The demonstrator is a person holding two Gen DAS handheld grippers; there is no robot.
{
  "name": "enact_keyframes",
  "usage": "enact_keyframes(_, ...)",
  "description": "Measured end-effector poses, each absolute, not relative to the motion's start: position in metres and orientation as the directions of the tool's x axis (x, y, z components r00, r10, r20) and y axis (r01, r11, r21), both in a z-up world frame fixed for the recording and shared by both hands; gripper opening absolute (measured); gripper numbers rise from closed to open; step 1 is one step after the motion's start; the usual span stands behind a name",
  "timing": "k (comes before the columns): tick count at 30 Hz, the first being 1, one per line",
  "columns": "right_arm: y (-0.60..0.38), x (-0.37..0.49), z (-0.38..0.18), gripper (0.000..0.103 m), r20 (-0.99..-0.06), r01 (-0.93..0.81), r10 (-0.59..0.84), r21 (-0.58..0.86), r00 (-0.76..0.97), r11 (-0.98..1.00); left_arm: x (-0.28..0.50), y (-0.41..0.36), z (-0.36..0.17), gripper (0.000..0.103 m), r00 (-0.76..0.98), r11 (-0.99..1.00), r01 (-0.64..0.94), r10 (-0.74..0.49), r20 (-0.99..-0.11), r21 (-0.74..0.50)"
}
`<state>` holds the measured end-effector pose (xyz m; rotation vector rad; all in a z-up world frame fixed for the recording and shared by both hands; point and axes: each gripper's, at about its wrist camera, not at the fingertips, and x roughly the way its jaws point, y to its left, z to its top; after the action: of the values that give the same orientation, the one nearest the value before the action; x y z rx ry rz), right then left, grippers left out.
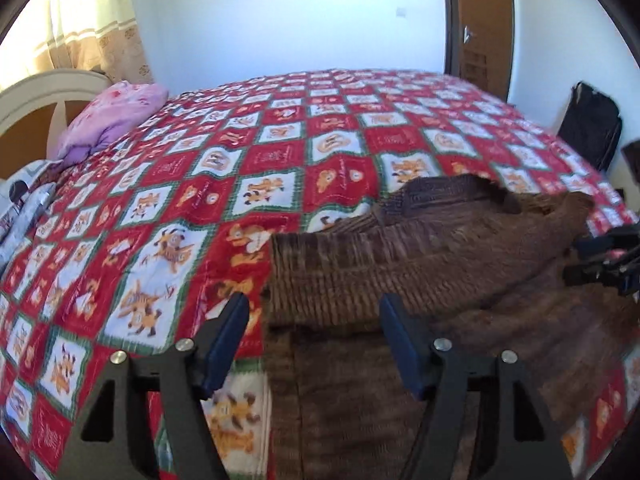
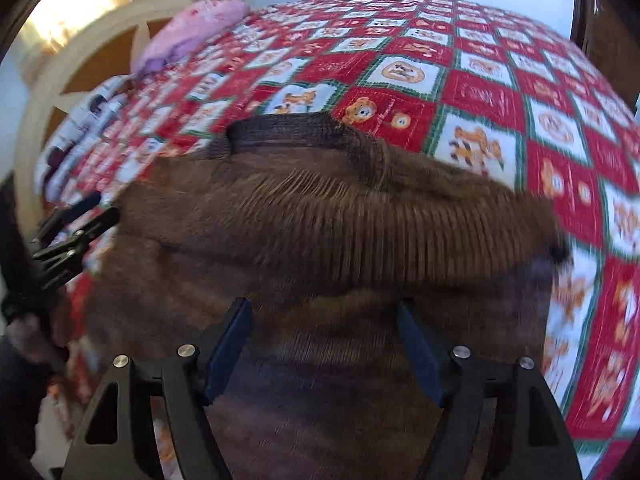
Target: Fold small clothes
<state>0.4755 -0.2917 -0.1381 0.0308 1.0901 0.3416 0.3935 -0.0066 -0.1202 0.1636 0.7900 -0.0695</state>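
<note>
The left gripper (image 1: 314, 312) has its two blue jaws wide apart, and nothing is held between them. A brown sweater (image 1: 420, 272) lies on the bed, on a red blanket (image 1: 192, 168) with little animal pictures. The left edge of the sweater sits right in the gap between the left jaws. The left jaw is over the blanket and the right jaw is over the sweater. The ribbed band of the sweater runs across just past the jaw tips. Far off past the left jaw there is a pink pillow (image 1: 112, 120) by the headboard.

The right gripper (image 2: 324, 316) also has its jaws wide apart, with nothing pinched. It is over the sweater (image 2: 340, 232), and brown knit fills the whole gap between the jaws and spreads out on both sides. The ribbed band lies across, a little past the tips. This picture is blurry. Each gripper shows at the edge of the other's view, well off to the side of the jaws. I cannot tell whether the jaws touch the cloth.
</note>
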Motion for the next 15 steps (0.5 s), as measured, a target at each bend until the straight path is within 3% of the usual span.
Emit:
enact_keyframes(2,-0.3,0.491,-0.128,0.075,-0.827,-0.217,0.305,0.226,0.473,0.95,0.404,-0.006,-0.125,0.07,0.709,0.981,0.072,0.078,-0.701,0.181)
enact_keyframes(7,-0.324,0.506,-0.095,0.075,-0.715,-0.152,0.301,0.267,0.631,0.952,0.42,0.028,-0.113,0.07,0.695,0.996,-0.065,0.09,-0.713,0.062)
enact_keyframes(9,-0.328,0.501,-0.09,0.075,-0.697,-0.148,0.311,0.285,0.647,0.947,0.409,0.034,-0.104,0.07,0.714,0.997,-0.078,0.071,-0.697,0.023)
enact_keyframes(15,-0.328,0.466,-0.098,0.075,-0.701,-0.142,0.252,0.212,0.667,0.967,0.385,0.018,-0.099,0.076,0.737,0.998,-0.03,0.06,-0.673,0.056)
